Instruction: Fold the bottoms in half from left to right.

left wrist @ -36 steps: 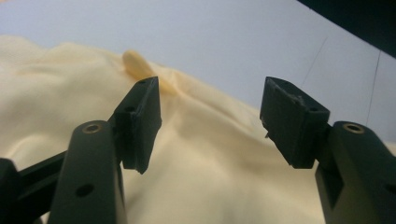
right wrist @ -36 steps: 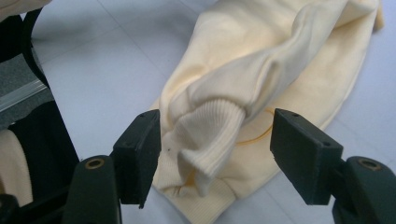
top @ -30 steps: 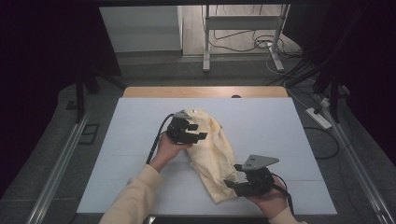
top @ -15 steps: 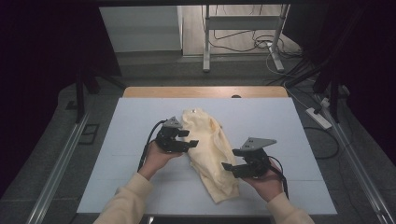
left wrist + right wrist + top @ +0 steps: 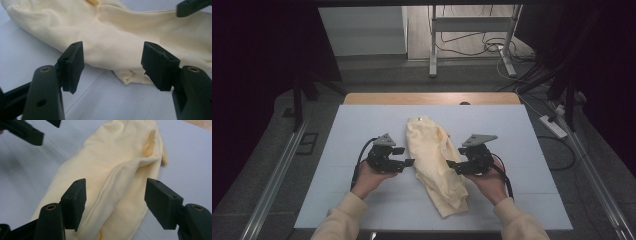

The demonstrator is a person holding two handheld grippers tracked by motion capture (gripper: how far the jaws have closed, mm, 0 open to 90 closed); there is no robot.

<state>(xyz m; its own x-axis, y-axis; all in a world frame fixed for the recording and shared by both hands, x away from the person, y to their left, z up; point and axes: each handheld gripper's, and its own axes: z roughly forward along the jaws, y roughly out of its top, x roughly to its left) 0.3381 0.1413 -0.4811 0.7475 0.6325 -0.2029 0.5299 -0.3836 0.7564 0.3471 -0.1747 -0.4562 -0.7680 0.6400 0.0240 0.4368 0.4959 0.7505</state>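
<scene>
A pale yellow cloth (image 5: 432,160) lies crumpled in a long strip on the white table top (image 5: 362,125), running from the middle toward the near edge. My left gripper (image 5: 404,156) is just left of the cloth, pointing at it. Its jaws are open, have just opened a little further, and have nothing between them. In the left gripper view the left gripper (image 5: 112,62) frames the cloth (image 5: 120,37) just beyond its tips. My right gripper (image 5: 454,157) is at the cloth's right edge, open. In the right gripper view the right gripper (image 5: 115,200) hovers over a fold of the cloth (image 5: 112,165) without pinching it.
A wooden strip (image 5: 432,98) borders the table's far edge. Beyond it stand a metal frame (image 5: 472,40) and floor cables. A power strip (image 5: 553,126) lies on the floor to the right. Metal rails run along both sides.
My left gripper came off the cloth's upper part and moved left and toward the person. My right gripper moved from the cloth's near end up along its right side.
</scene>
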